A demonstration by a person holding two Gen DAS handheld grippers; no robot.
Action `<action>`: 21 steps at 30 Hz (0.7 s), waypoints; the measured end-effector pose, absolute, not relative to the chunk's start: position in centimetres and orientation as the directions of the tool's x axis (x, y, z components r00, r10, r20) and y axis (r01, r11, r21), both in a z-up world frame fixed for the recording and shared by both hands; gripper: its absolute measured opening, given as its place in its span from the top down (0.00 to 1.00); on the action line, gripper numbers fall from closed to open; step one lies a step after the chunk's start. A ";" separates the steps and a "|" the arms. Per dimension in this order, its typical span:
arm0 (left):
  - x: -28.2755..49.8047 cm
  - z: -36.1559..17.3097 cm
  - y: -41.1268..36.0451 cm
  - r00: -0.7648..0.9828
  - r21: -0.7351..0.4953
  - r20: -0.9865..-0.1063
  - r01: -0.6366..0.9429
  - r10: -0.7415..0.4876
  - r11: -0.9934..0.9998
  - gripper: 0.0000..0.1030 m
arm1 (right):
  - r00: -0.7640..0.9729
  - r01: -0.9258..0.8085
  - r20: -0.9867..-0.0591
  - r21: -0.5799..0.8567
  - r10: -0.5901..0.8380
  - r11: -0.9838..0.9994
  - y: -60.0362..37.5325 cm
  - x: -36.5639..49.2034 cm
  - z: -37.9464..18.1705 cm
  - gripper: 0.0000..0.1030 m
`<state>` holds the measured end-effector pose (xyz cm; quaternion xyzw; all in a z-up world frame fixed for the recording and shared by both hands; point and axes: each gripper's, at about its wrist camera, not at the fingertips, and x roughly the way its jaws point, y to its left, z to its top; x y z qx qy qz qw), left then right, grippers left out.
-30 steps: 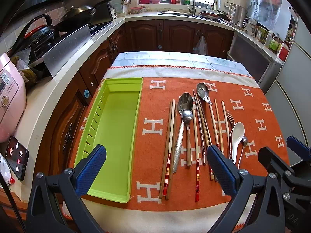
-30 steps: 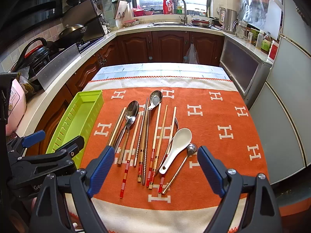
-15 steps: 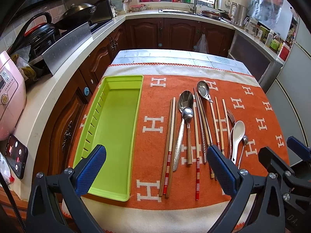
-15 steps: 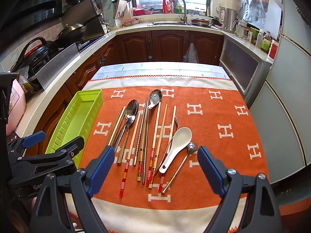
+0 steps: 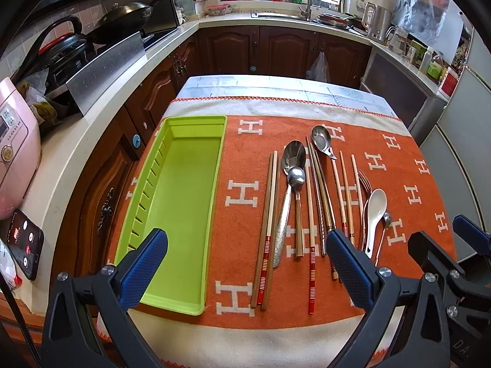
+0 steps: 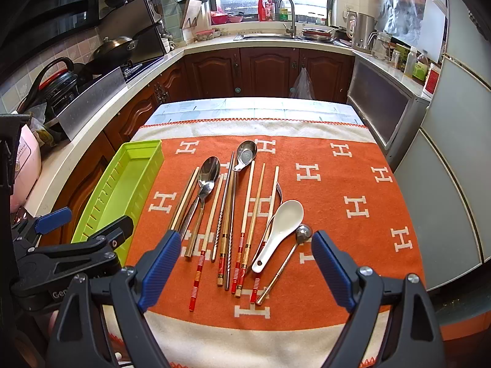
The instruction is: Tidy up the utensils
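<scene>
A lime green utensil tray (image 5: 211, 165) (image 6: 92, 211) lies lengthwise on the left of an orange cloth (image 5: 242, 159) (image 6: 334, 190), with nothing inside it. To its right lies a row of utensils: several chopsticks (image 5: 266, 233) (image 6: 245, 214), steel spoons (image 5: 294, 156) (image 6: 209, 168), a fork (image 5: 365, 181) and a white ceramic spoon (image 5: 375, 211) (image 6: 282, 224). My left gripper (image 5: 245, 263) hovers open above the near edge, between tray and chopsticks. My right gripper (image 6: 245, 270) is open too, above the chopstick handles. Neither holds anything.
The table stands in a kitchen with a counter on the left carrying a pink rice cooker (image 5: 15, 153), a phone (image 5: 24, 242) and a stove with a wok (image 5: 122, 18). A sink (image 6: 276, 35) is at the back, a fridge (image 6: 454, 184) on the right.
Both grippers have barely moved; the left view has shifted slightly, with the table a touch higher in frame. Nothing was picked up or released.
</scene>
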<state>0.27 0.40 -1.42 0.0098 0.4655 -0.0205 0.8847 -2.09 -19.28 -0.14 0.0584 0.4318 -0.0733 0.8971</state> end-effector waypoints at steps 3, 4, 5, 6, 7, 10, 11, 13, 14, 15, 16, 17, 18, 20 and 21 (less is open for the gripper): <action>0.2 -1.4 0.5 0.565 0.001 -0.824 0.044 -0.025 0.999 0.01 | 0.617 0.181 -0.783 0.042 -0.081 0.983 -19.3 -2.2 -0.3 0.15; 0.2 -1.4 0.5 0.565 0.000 -0.825 0.044 -0.025 0.999 0.01 | 0.617 0.180 -0.783 0.043 -0.079 0.983 -19.4 -2.4 -0.7 0.15; 0.2 -1.4 0.5 0.564 0.001 -0.825 0.044 -0.024 0.999 0.01 | 0.616 0.180 -0.784 0.042 -0.079 0.983 -19.4 -2.4 -0.7 0.15; 0.2 -1.4 0.5 0.564 0.002 -0.826 0.044 -0.024 0.999 0.01 | 0.615 0.180 -0.785 0.044 -0.077 0.983 -19.4 -2.4 -0.7 0.15; 0.2 -1.4 0.5 0.564 0.001 -0.826 0.044 -0.024 0.999 0.01 | 0.614 0.180 -0.785 0.044 -0.077 0.983 -19.4 -2.4 -0.8 0.15; 0.2 -1.4 0.5 0.564 0.002 -0.825 0.043 -0.023 0.999 0.01 | 0.615 0.177 -0.785 0.046 -0.074 0.983 -19.3 -2.4 -0.9 0.15; 0.2 -1.4 0.5 0.564 0.003 -0.826 0.043 -0.022 0.999 0.01 | 0.615 0.176 -0.785 0.047 -0.072 0.983 -19.3 -2.4 -0.9 0.15; 0.1 -1.5 0.6 0.563 0.004 -0.826 0.041 -0.020 0.999 0.01 | 0.615 0.174 -0.785 0.047 -0.071 0.984 -19.2 -2.5 -0.9 0.15; 0.1 -1.5 0.6 0.563 0.004 -0.826 0.042 -0.020 0.999 0.01 | 0.615 0.174 -0.785 0.047 -0.071 0.984 -19.2 -2.5 -1.0 0.15; 0.0 -1.5 0.6 0.563 0.005 -0.826 0.042 -0.020 0.999 0.01 | 0.615 0.174 -0.785 0.046 -0.072 0.984 -19.2 -2.5 -1.0 0.15; 0.1 -1.5 0.6 0.563 0.004 -0.826 0.042 -0.020 0.999 0.01 | 0.616 0.174 -0.785 0.046 -0.072 0.984 -19.2 -2.5 -0.9 0.15; 0.1 -1.5 0.6 0.563 0.005 -0.826 0.042 -0.020 0.999 0.01 | 0.615 0.175 -0.785 0.046 -0.072 0.984 -19.2 -2.4 -0.9 0.15; 0.2 -1.5 0.6 0.563 0.005 -0.826 0.042 -0.020 0.999 0.01 | 0.615 0.175 -0.785 0.046 -0.072 0.984 -19.2 -2.5 -1.0 0.15; 0.1 -1.5 0.6 0.561 0.005 -0.828 0.041 -0.019 0.999 0.01 | 0.615 0.174 -0.786 0.047 -0.071 0.984 -19.3 -2.4 -0.9 0.15; 0.2 -1.6 0.6 0.560 0.005 -0.828 0.040 -0.018 0.999 0.01 | 0.615 0.174 -0.785 0.047 -0.071 0.984 -19.3 -2.4 -0.9 0.15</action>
